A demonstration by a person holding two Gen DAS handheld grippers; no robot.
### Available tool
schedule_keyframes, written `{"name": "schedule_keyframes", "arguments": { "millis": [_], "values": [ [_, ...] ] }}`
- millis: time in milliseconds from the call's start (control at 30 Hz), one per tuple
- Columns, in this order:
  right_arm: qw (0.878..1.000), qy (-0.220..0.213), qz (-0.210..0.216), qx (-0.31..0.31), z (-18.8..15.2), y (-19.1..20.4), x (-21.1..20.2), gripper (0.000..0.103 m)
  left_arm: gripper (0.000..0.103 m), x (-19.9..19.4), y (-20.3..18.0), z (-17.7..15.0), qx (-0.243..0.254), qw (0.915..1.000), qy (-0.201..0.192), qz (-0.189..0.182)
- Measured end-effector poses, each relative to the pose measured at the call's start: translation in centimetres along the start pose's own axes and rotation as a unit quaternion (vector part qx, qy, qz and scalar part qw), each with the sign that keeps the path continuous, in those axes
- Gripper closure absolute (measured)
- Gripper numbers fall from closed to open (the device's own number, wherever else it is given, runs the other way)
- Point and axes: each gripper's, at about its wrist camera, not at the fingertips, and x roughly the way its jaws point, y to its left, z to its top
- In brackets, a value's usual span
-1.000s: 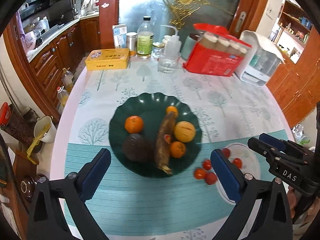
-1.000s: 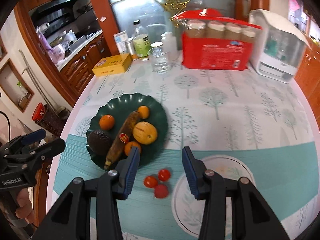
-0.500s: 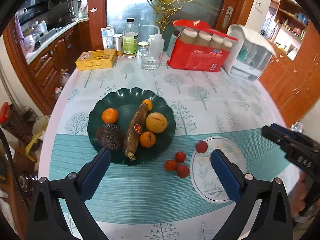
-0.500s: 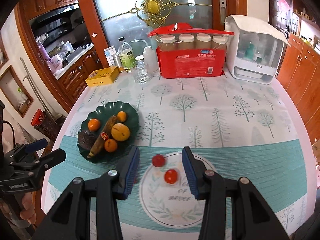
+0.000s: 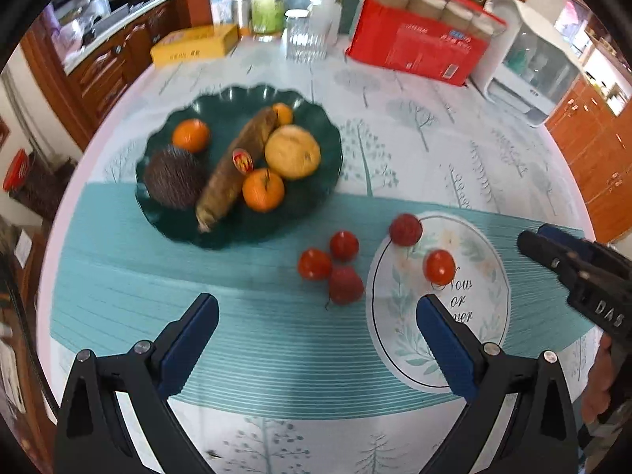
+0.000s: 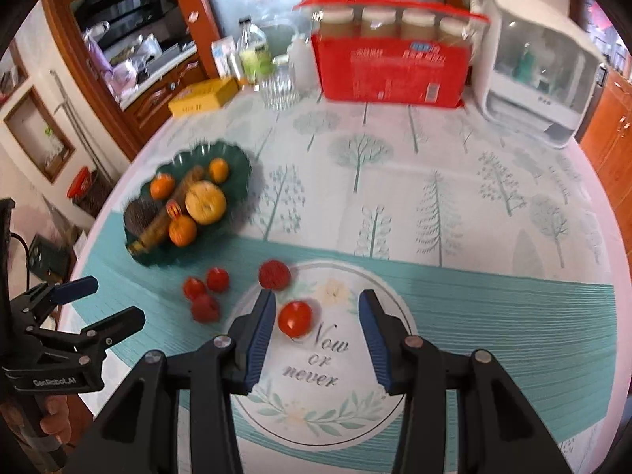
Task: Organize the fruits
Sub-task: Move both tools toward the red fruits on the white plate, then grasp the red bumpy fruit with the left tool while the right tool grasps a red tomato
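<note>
Nearest the right wrist camera, the right gripper [image 6: 314, 316] hangs over the white round plate [image 6: 395, 387], its jaws parted and nothing pressed between them. One red tomato [image 6: 295, 318] lies on the plate between the two fingers, close by the left finger and clear of the other; whether that pad touches it cannot be told. Just beyond the fingertips a darker red fruit [image 6: 274, 274] sits at the plate's far-left rim. To the left of the plate, on the teal band of the tablecloth [image 6: 513, 328], three small red fruits [image 6: 205, 292] lie bunched together, touching or nearly so. The left gripper [image 5: 316, 316] stands spread wide and empty above the cloth beside the plate's left edge, with that bunch lying just ahead of its fingertips. Farther off to the plate's left is the dark green dish [image 5: 316, 181], holding three oranges [image 5: 263, 189], a round yellow fruit [image 5: 292, 151], a long brownish fruit with a sticker [image 5: 237, 170] and a dark rough one [image 5: 173, 181]. Well beyond the plate, at the table's far edge, stand a red box [image 6: 391, 71], a drinking glass [image 6: 280, 89], a yellow tin [image 6: 203, 96] and a white appliance [image 6: 541, 67].
</note>
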Motion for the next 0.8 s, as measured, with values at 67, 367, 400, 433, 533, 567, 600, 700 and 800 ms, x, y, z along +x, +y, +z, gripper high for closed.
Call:
{"name": "schedule_keyframes", "arguments": {
  "millis": [67, 367, 400, 433, 533, 567, 600, 700, 800],
  "values": [
    [1.0, 0.011, 0.008, -0.006, -0.5, -0.2, 1.2, 0.059, 0.003, 0.9, 0.0, -0.6, -0.02, 0.9998, 0.002, -0.004],
    [0.997, 0.046, 0.039, -0.046, -1.8, 0.0, 5.5, 0.059, 0.012, 4.3, -0.3, -1.2, -0.071, 0.9975, 0.002, 0.002],
    [0.997, 0.048, 0.043, -0.051, -1.9, 0.0, 5.8, 0.059, 0.015, 4.7, -0.4, -1.2, -0.075, 0.9972, 0.004, 0.002],
    [0.996, 0.049, 0.045, -0.056, -1.9, 0.1, 6.0, 0.059, 0.017, 5.1, -0.5, -1.1, -0.077, 0.997, 0.007, 0.0],
    [0.994, 0.054, 0.053, -0.073, -2.1, 0.7, 6.7, 0.059, 0.022, 6.0, -0.8, -1.0, -0.081, 0.9966, 0.012, -0.001],
    [0.994, 0.057, 0.056, -0.078, -2.2, 0.9, 7.0, 0.059, 0.022, 6.3, -0.9, -1.0, -0.082, 0.9965, 0.014, -0.001],
    [0.993, 0.059, 0.059, -0.082, -2.2, 1.0, 7.2, 0.059, 0.024, 6.5, -1.0, -0.9, -0.083, 0.9965, 0.014, 0.0],
    [0.991, 0.063, 0.063, -0.095, -2.2, 1.6, 7.9, 0.059, 0.029, 7.0, -1.0, -0.8, -0.087, 0.996, 0.018, -0.002],
    [0.991, 0.067, 0.062, -0.102, -2.1, 2.1, 8.5, 0.059, 0.035, 7.6, -0.9, -0.7, -0.092, 0.9955, 0.024, -0.004]
  ]
}}
